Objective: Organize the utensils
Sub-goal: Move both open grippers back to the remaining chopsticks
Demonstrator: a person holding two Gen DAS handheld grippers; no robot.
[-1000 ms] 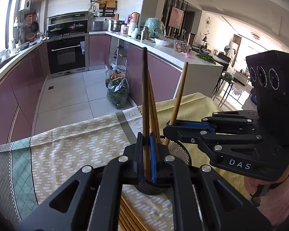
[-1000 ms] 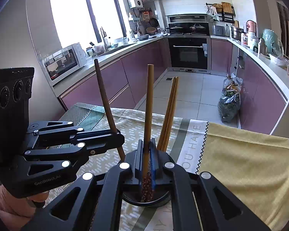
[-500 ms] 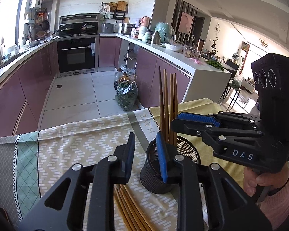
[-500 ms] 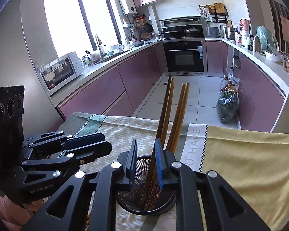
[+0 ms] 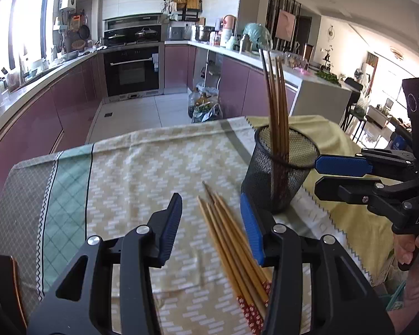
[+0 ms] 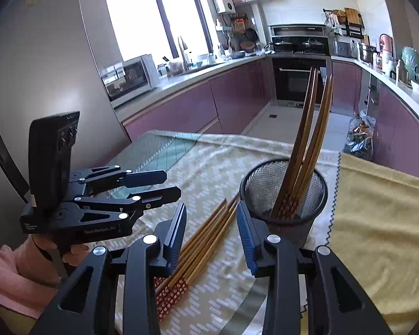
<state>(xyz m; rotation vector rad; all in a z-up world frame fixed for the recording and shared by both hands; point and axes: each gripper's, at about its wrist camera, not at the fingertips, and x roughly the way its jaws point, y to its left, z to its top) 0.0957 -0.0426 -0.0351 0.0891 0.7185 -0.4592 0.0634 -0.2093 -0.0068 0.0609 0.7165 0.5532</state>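
Utensils are split 2 ways on a patterned tablecloth (image 5: 142, 167). A black mesh holder (image 5: 276, 178), just ahead and right of the left gripper (image 5: 211, 223), carries upright chopsticks (image 5: 278, 117) leaning against its rim. A bundle of loose chopsticks (image 5: 231, 245) lies flat, seen between the spread, empty jaws of the left gripper. The right gripper (image 6: 211, 229) is likewise parted and empty, with the bundle below it.

Purple cabinets (image 5: 69, 106) — bright window (image 6: 153, 16), tiled floor (image 5: 142, 111)
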